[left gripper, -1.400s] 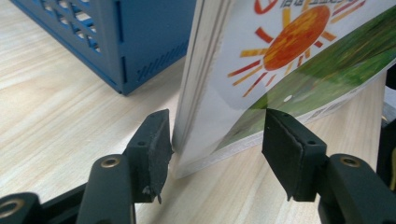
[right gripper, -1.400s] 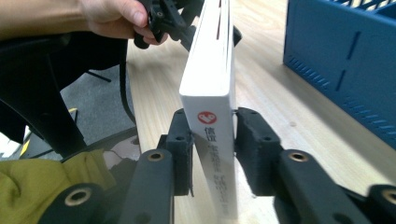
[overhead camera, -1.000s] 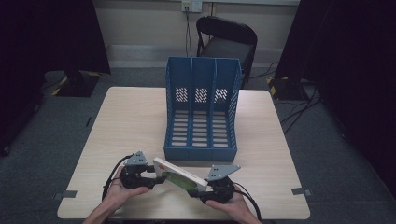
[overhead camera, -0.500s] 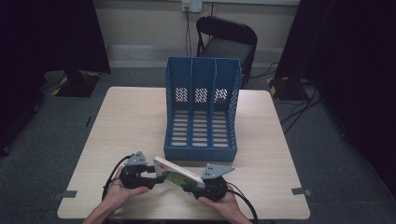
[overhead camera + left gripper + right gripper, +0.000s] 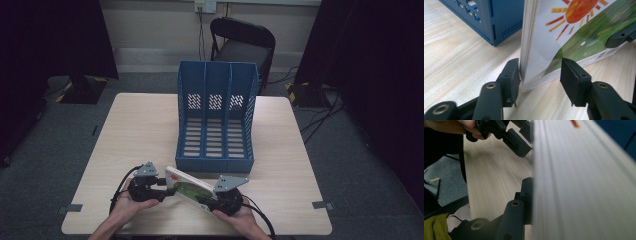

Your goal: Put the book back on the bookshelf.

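Observation:
A book (image 5: 184, 187) with a sun and green grass on its cover is held tilted over the table's front edge, between my two grippers. My right gripper (image 5: 204, 200) is shut on its lower right end and has just closed further. One of its fingers (image 5: 527, 195) presses against the page edges (image 5: 579, 182). My left gripper (image 5: 164, 188) has just been closing around the book's upper left corner (image 5: 541, 57). Its left pad (image 5: 513, 75) touches the page edge, while the right pad (image 5: 571, 77) stands off the cover.
A blue three-slot file holder (image 5: 216, 125) stands upright in the middle of the table (image 5: 135, 130), just behind the book. A black chair (image 5: 242, 42) is beyond the far edge. Bare wood lies to the left and right of the holder.
The right gripper has edged a little to the left along the book. The left hand and the book have stayed about where they were.

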